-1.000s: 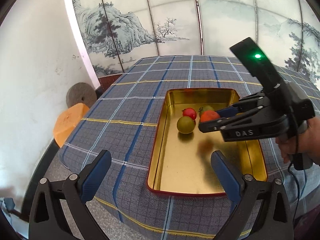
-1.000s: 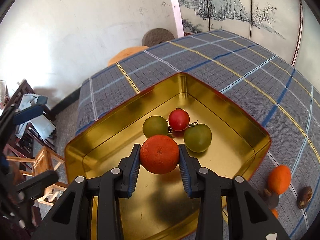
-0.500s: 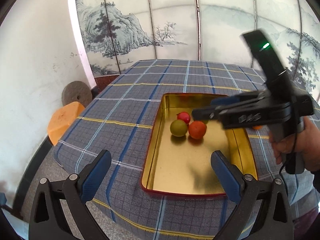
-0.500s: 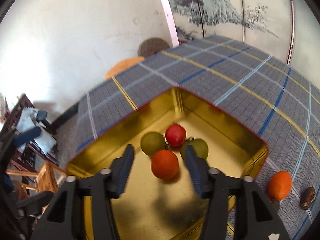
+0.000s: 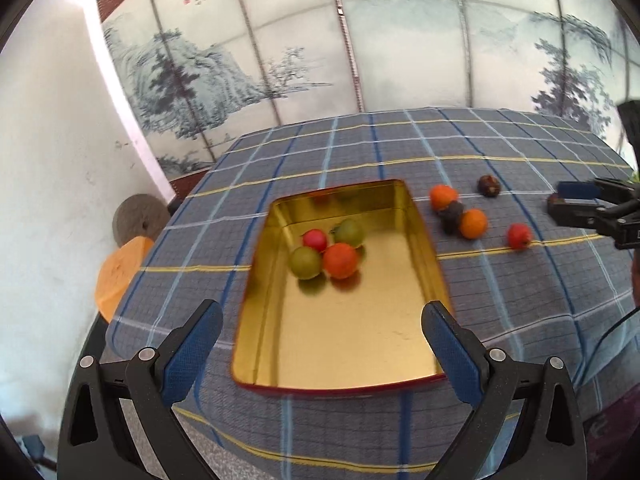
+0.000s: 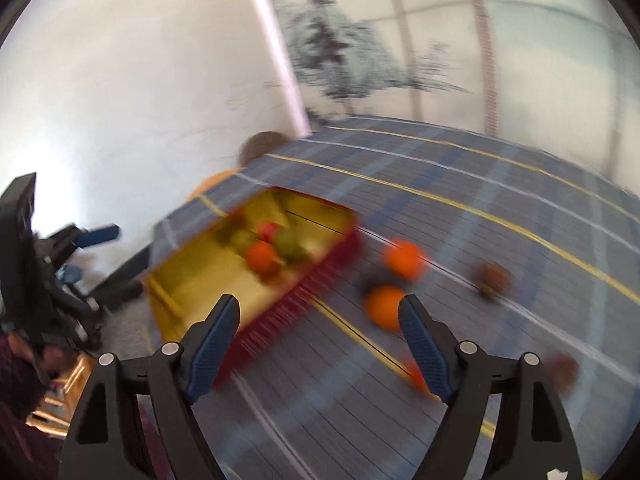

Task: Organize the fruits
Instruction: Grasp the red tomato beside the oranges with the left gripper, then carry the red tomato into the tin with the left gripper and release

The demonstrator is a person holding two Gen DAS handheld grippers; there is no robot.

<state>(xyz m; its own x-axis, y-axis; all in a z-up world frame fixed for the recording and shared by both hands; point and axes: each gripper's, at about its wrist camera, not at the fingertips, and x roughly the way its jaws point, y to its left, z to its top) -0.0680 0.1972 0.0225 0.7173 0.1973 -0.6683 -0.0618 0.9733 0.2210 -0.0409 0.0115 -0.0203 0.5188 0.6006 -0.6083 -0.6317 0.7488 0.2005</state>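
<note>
A gold tin tray with a red rim sits on the checked tablecloth. In it lie an orange, a red fruit and two green fruits. Loose on the cloth to its right are two oranges, a red fruit and dark fruits. My left gripper is open and empty, near the tray's front edge. My right gripper is open and empty, over the cloth right of the tray; that view is blurred, with oranges just ahead.
The table's left and front edges drop to the floor. An orange stool and a round stone disc stand below the left edge. A painted screen backs the table. The person's right hand is at the far right edge.
My right gripper let go of the orange in the tray, opened wide, and swung out to the right over the loose fruits. My left gripper stayed open.
</note>
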